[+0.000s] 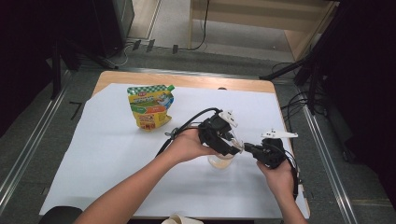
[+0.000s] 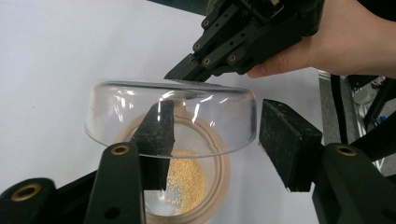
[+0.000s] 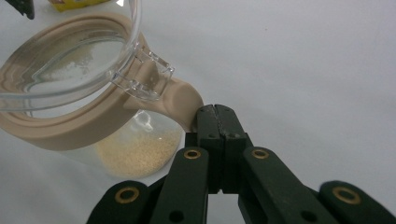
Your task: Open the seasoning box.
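— Jar [image 1: 220,161] with beige rim stands on the white sheet [image 1: 107,158], between both hands, with yellow grains in the bottom.
— And the left gripper [image 2: 215,128]?
— Its jaws are spread around the clear domed lid [image 2: 170,116]; one pad is under the dome, the other just beside it.
— The right gripper [image 3: 215,112]?
— Pressed together, tips at the beige tab.

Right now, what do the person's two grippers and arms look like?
Both the left gripper and the right gripper are black linkage tools with brass-coloured pivot rivets and rough black pads. Each carries a pale three-cornered plate on top and trails a black cable. The forearms are bare, no sleeves.
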